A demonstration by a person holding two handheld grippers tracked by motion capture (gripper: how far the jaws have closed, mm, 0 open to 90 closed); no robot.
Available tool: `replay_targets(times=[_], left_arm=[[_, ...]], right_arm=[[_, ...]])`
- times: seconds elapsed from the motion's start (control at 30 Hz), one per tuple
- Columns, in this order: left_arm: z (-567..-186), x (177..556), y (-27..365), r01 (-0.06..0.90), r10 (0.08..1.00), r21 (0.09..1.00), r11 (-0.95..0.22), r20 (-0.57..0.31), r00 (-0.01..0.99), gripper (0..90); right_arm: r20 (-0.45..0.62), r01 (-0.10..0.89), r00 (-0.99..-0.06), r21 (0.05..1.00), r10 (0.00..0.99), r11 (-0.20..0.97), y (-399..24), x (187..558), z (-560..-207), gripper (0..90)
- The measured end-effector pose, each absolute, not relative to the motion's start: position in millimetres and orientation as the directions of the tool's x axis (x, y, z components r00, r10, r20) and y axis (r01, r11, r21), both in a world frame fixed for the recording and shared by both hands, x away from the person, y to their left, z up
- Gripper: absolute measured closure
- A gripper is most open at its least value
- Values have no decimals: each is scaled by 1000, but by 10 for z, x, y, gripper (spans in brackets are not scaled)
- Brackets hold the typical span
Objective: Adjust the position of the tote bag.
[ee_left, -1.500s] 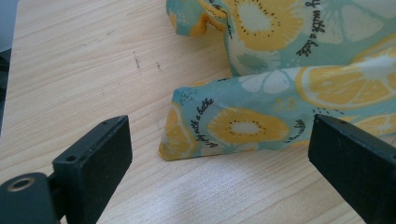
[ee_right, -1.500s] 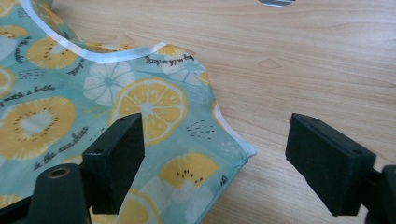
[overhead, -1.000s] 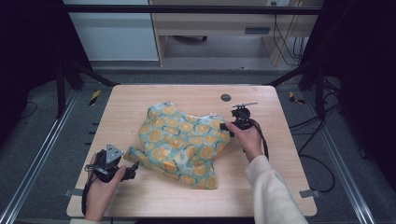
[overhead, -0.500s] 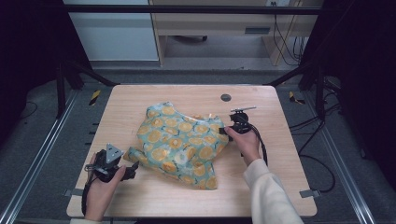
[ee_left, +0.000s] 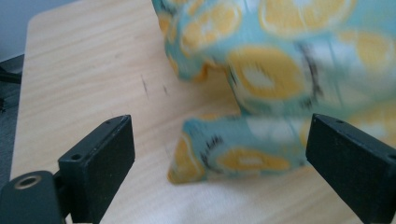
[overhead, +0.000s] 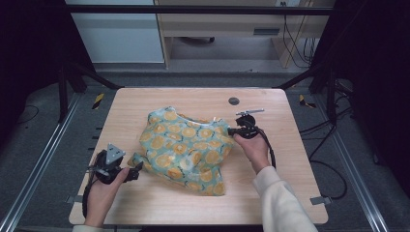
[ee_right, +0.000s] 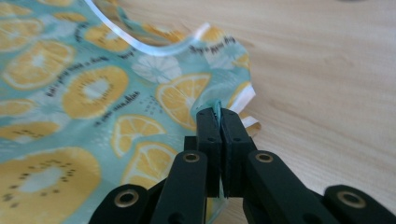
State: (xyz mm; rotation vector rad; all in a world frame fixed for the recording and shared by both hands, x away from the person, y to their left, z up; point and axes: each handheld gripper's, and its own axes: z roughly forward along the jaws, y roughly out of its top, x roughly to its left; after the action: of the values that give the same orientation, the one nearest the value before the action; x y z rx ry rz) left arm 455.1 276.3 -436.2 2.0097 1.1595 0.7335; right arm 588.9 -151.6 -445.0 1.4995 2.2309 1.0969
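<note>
Wooden table (overhead: 145, 104) carries the garment (overhead: 186, 147) at its centre. Right gripper (ee_right: 219, 122), its jaws just closed, pinches the garment's edge. Left gripper (ee_left: 219, 154) stands wide, a corner between its jaws, untouched.

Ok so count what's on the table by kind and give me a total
Printed cloth, teal with orange slices: 1
Small dark round disc: 1
Hand-held grippers: 2, the left gripper open at a cloth corner, the right gripper shut on the cloth's edge
Total: 4
</note>
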Motion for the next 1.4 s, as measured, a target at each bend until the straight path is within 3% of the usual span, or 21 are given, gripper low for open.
replay_targets(times=[0.33,0.43,0.63,0.77,1.13,1.4], left_arm=[[-4100,5162,2745,505,887,785,-358,118,446,124],[-4060,5412,2689,526,896,789,-317,68,439,152],[-4108,5703,2513,596,890,730,-335,38,453,112],[-4160,5797,2414,627,894,696,-349,47,445,59],[-4385,5919,2321,709,907,638,-302,-38,420,52],[-4477,5856,2332,733,898,603,-314,-61,435,168]], right_arm=[[156,584,-595,758,789,291,-1295,5606,-4109,890],[134,553,-641,763,756,334,-1202,5528,-4080,889],[98,527,-671,761,735,380,-1126,5494,-4064,888],[84,517,-677,760,731,393,-1127,5489,-4065,886],[89,521,-678,759,730,391,-1096,5490,-4098,882],[89,509,-676,773,731,377,-1093,5482,-4043,886]])
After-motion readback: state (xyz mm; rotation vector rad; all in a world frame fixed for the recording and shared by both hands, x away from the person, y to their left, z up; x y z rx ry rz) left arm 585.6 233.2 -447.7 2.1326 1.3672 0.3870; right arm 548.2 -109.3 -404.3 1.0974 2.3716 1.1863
